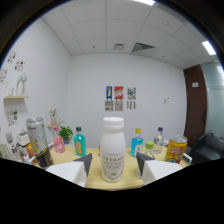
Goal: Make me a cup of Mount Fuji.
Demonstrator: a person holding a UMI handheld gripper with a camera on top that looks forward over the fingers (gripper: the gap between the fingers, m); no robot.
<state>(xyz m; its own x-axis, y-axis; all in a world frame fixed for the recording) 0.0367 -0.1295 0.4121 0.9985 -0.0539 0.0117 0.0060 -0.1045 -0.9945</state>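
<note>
A white milk bottle (112, 148) with a white cap stands upright on the wooden table (95, 181), between the gripper's (114, 161) two fingers (84, 162) — the fingers are spread, with a gap showing on each side of the bottle. Behind it along the table's far edge sit a teal bottle (79, 141), a blue bottle (137, 142), a clear bottle (159, 139) and a yellow can (175, 149). Toward the left edge stand a silver can (36, 134) and a pink bottle (58, 143) — a small plant (65, 133) behind them.
</note>
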